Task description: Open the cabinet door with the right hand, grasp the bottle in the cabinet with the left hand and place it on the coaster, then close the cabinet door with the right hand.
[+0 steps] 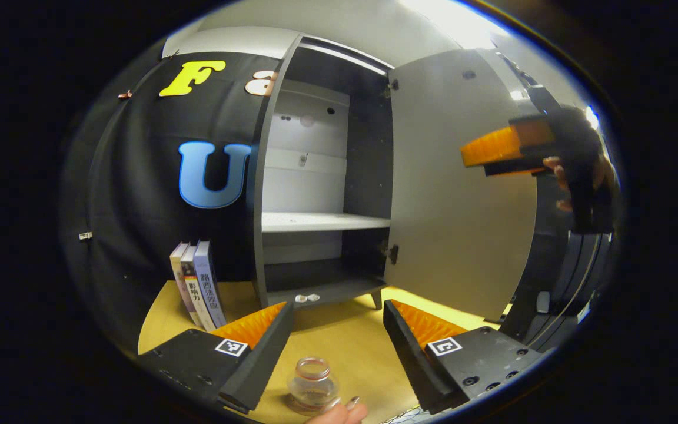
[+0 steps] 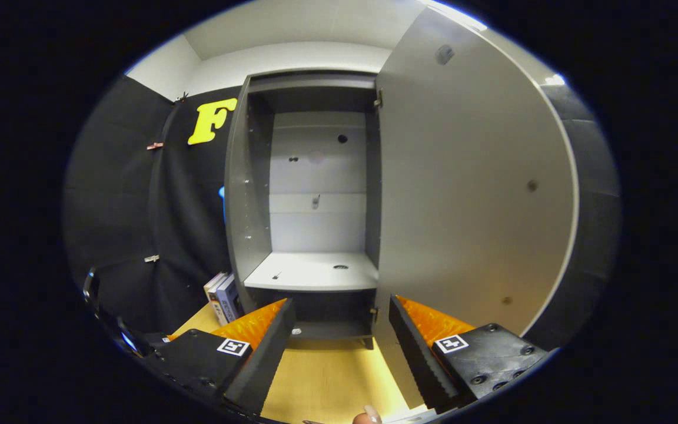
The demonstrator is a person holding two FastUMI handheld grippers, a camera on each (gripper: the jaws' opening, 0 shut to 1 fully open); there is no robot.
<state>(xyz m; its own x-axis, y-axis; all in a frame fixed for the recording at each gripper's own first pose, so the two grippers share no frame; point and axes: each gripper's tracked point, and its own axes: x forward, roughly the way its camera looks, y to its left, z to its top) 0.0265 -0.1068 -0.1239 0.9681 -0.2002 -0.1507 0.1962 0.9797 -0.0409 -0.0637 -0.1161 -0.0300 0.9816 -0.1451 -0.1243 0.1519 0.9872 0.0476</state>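
The grey cabinet (image 1: pixel 321 221) (image 2: pixel 315 271) stands with its door (image 1: pixel 457 194) (image 2: pixel 468 188) swung wide to the right and its shelves bare. A small clear glass bottle (image 1: pixel 312 381) with a reddish rim stands upright on the wooden table, low between the fingers of my left gripper (image 1: pixel 337 306), which is open and apart from it. Whether a coaster lies under the bottle I cannot tell. My right gripper (image 2: pixel 340 301) is open, with the door's lower edge close to its right finger (image 2: pixel 424 347). In the left gripper view the right gripper (image 1: pixel 483 154) hangs by the door's outer edge, held by a hand.
Three books (image 1: pixel 198 282) (image 2: pixel 224 297) lean upright against the booth wall, left of the cabinet. Two small white bits (image 1: pixel 306 298) lie on the cabinet's bottom board. The wooden table (image 1: pixel 351 347) (image 2: pixel 327 377) stretches in front of the cabinet. A fingertip (image 1: pixel 348 407) shows beside the bottle.
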